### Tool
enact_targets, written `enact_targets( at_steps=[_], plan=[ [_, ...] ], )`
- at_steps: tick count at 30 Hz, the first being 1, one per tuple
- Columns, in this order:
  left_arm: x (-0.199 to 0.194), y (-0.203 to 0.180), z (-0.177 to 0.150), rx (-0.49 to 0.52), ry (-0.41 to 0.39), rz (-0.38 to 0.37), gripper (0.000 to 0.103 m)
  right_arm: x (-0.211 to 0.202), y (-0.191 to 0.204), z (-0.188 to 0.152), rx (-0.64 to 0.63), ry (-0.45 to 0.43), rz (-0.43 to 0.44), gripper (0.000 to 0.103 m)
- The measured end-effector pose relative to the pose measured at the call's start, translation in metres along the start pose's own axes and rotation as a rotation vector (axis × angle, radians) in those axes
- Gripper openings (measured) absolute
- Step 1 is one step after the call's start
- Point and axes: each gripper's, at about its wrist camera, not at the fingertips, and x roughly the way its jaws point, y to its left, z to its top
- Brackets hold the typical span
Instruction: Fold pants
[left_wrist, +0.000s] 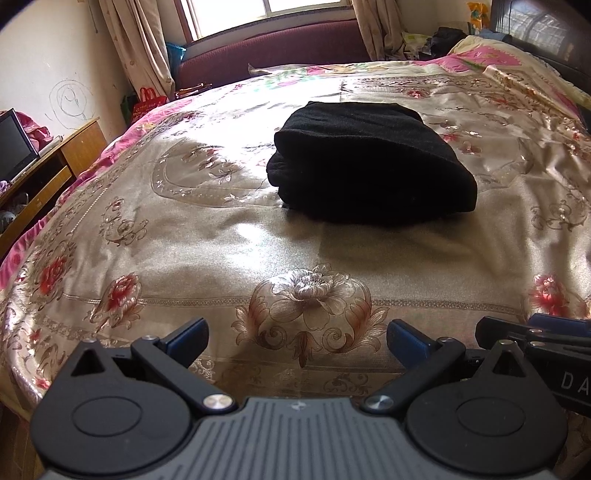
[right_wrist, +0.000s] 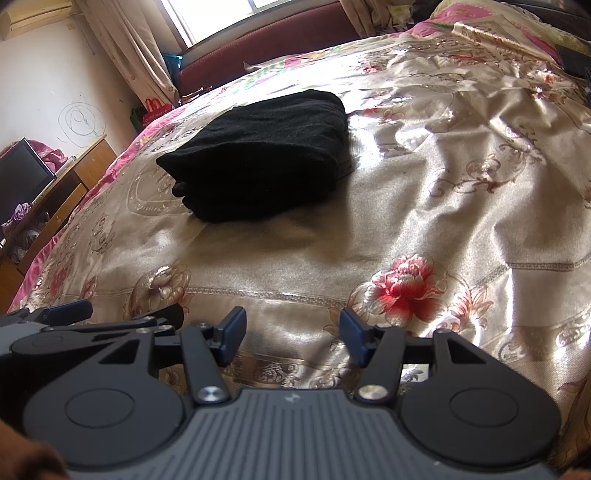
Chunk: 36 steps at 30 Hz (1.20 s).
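Jaws of both the left gripper (left_wrist: 297, 338) and right gripper (right_wrist: 292, 330) gape empty; folded pants (left_wrist: 369, 162) lie lengthwise away on the bedspread (left_wrist: 221, 240).

Matt, fuzzy black cloth pants (left_wrist: 373, 162) lie on a glossy satin bedspread (left_wrist: 184, 258); wooden desk (left_wrist: 74, 147) at nine o'clock.

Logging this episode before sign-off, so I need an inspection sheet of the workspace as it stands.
Surface: bed with floral satin bedspread, wrinkled on its far right.
Job's things: black pants folded into a compact bundle, lying mid-bed.
Clutter: nothing seen on the bedspread near the bundle.
Grippers: left tool open, empty; right tool open, empty; both short of the pants.
Cables: nothing seen.
Surroundings: window, curtains, maroon bench, wooden desk with dark screen.
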Motion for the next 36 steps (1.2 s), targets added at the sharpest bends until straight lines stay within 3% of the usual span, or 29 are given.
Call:
enact_targets(
  at_steps=[17, 22, 36],
  plan=[
    [-0.0001, 0.0005, 0.0007, -0.005, 0.002, 0.002, 0.103, -0.0004, -0.0009, 0.0006, -0.001, -0.002, -0.002, 0.058],
    [-0.0006, 0.0020, 0.0011, -0.016, 0.000, 0.001, 0.103, -0.0007, -0.0013, 0.0011, -0.003, -0.005, 0.000, 0.064],
    [-0.0017, 0.0059, 0.0018, -0.048, -0.009, -0.007, 0.103, -0.0005, -0.0009, 0.0017, -0.009, -0.008, -0.003, 0.066]
  ],
)
